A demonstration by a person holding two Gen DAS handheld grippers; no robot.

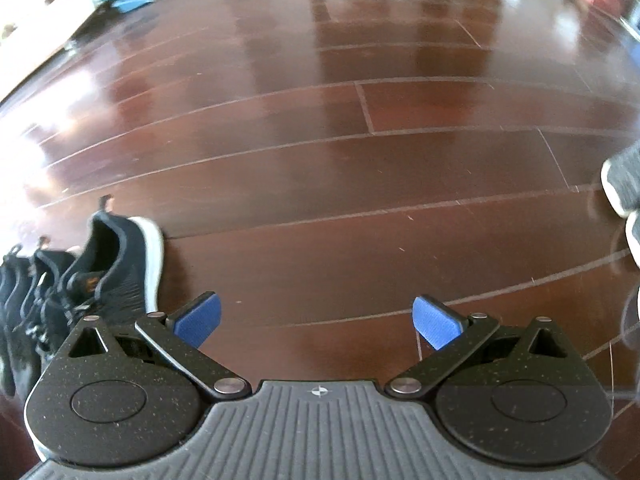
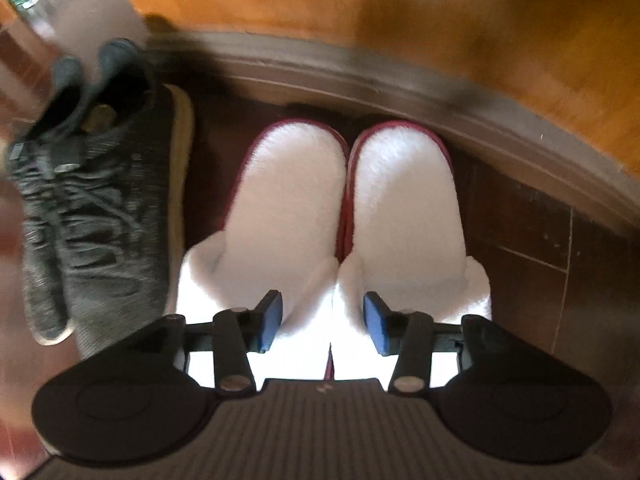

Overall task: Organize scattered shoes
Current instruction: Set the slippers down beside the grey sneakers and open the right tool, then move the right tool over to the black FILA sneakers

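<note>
Dark wood floor under your wide-open, empty left gripper; your right gripper half-closed around 2 fluffy white slippers, long axes toward the baseboard.

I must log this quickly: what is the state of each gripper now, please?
Left gripper: open wide, holding nothing, over bare floor.
Right gripper: partly closed around the inner edges of the two white slippers; firm grip cannot be told.
</note>
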